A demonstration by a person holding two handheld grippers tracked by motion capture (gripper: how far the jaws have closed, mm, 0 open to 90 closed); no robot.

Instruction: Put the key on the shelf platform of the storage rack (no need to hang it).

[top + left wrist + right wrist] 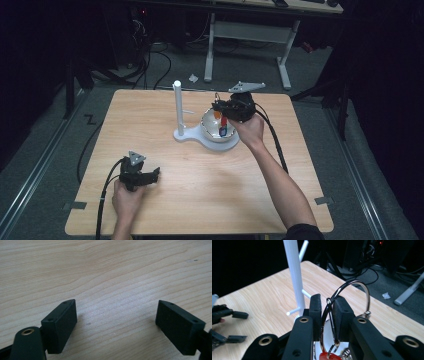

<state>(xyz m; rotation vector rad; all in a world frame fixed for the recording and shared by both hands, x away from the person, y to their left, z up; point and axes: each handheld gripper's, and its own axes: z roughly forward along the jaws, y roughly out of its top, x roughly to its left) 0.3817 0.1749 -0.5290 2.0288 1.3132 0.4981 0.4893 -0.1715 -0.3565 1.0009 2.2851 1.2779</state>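
Dim room, light wooden table. Right gripper pinching metal key ring above white bowl, beside white peg stand; ring lifted, probably yet to hang. Left gripper spread, empty, idle

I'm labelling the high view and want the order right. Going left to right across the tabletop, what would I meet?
Left gripper, resting open near the table's front-left → white post of the stand → white bowl → right gripper above the bowl, holding a key ring.
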